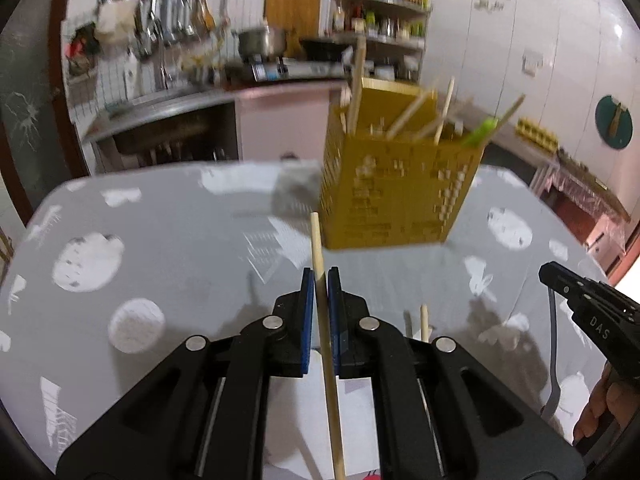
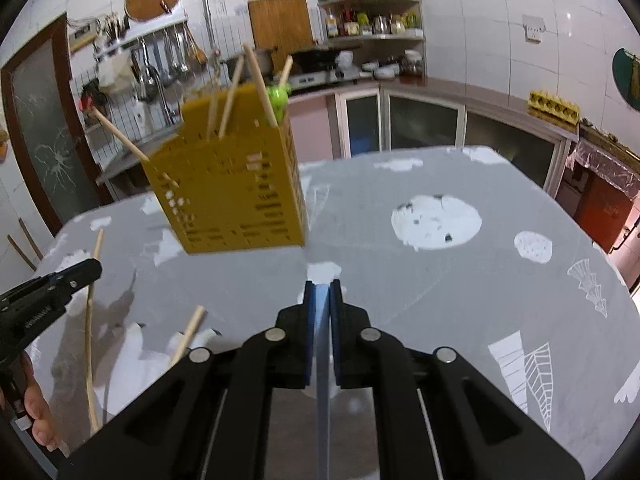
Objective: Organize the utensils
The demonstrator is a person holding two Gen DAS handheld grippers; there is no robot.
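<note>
Only rightward: blue-grey utensil [image 2: 322,344] pinched.

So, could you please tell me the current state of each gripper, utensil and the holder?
left gripper: shut on wooden chopstick
right gripper: shut on grey-blue utensil
yellow holder: upright, holds several sticks
loose chopstick: lying on table

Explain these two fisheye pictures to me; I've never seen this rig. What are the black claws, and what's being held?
Each picture looks forward from a camera on a handheld two-finger gripper. The left gripper is shut on a wooden chopstick. The right gripper is shut on a thin blue-grey utensil handle; its other end is hidden. Ahead on the grey patterned tablecloth stands a yellow perforated utensil holder already holding chopsticks. Another loose chopstick lies on the cloth.
</note>
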